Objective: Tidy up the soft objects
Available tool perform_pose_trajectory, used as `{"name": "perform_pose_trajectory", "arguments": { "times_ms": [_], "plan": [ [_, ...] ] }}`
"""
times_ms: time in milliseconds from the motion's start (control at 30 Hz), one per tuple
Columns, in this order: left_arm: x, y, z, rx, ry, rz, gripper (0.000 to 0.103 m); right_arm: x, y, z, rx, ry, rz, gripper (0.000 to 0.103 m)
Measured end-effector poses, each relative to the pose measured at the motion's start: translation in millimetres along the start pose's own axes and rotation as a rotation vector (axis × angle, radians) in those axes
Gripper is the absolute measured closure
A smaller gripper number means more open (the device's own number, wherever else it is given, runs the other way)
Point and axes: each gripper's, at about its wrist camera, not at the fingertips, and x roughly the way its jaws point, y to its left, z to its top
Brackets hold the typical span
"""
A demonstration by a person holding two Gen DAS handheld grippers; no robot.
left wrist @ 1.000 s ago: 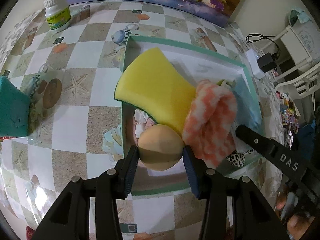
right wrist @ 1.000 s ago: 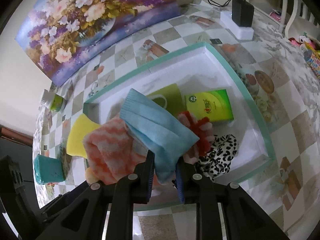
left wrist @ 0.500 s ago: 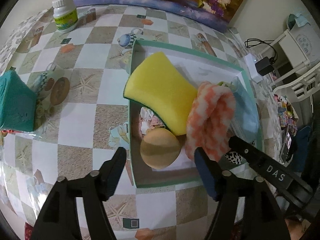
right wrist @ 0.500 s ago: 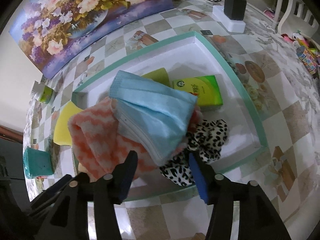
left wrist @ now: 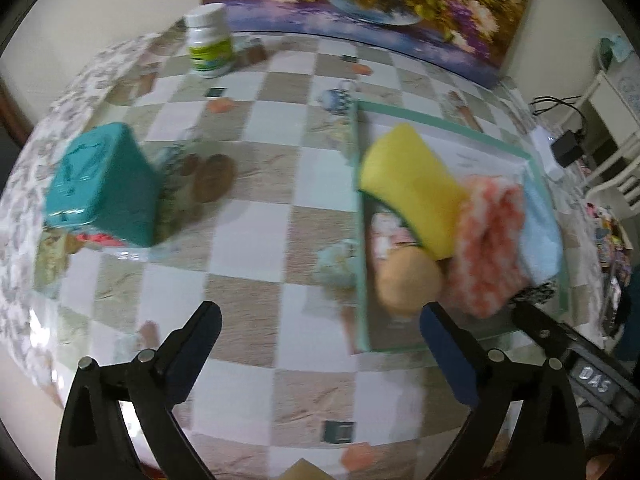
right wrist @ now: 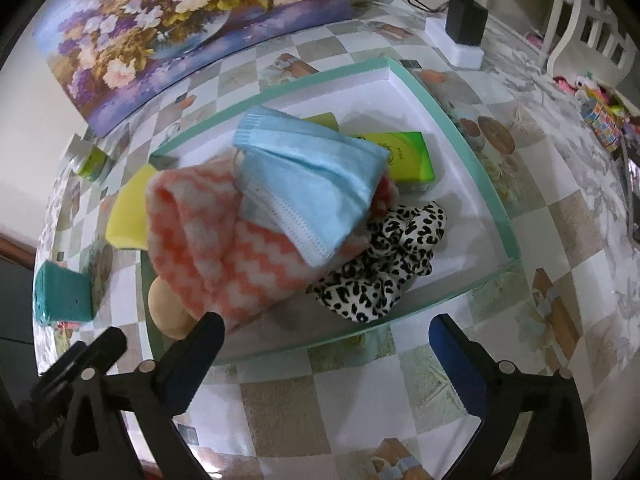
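- Left gripper: jaws opening, near full spread, nothing between them. Only checkered tabletop under the gap.
- Left of it, outside the tray: teal block sits on the table, well apart from the tray. Looks like a sponge or a box, can't tell which. If soft, it's the one item left to bring over.
- White pill bottle at the far edge near the flower painting. Rigid, likely not part of the job.
- Teal-rimmed tray holds the pile. From its left end: yellow sponge leaning over the left rim, tan round puff at the near-left corner, orange-white zigzag cloth draped over both.
- Blue face mask lies on top of the cloth, mid-tray. Leopard-print fabric just beside it, toward the near rim.
- Green carton at the back of the tray, partly under the mask. Second green piece behind it, mostly hidden.
- Right gripper: jaws opening, at widest, empty. Near rim of the tray shows in the gap; pads touch nothing.
- Status, my read: drop-off step finished for both hands, most soft items binned. Pile is loose, not sorted. Sponge overhang could need a nudge in.
- Charger and power strip at far right, irrelevant.
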Motion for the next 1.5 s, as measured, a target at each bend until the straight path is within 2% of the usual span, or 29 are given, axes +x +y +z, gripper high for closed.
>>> {"name": "perform_pose_trajectory", "arguments": {
  "times_ms": [100,433,733,1033,1500],
  "plan": [
    [-2,11,-3,-0.003,-0.004,0.047,0.003,-4,3,-4,-0.013,-0.01,-0.007,0.0],
    [-23,25,-15,-0.004,-0.03,0.122,0.003,-20,19,-20,-0.08,-0.053,-0.03,0.0],
    [-40,31,-23,-0.017,-0.066,0.244,0.003,-37,26,-31,-0.108,-0.101,-0.037,0.0],
    [-48,35,-25,-0.03,-0.082,0.256,0.003,-49,29,-35,-0.118,-0.141,-0.043,0.0],
    [-39,27,-22,0.001,-0.026,0.216,0.003,-49,33,-31,-0.141,-0.153,-0.038,0.0]
  ]
}}
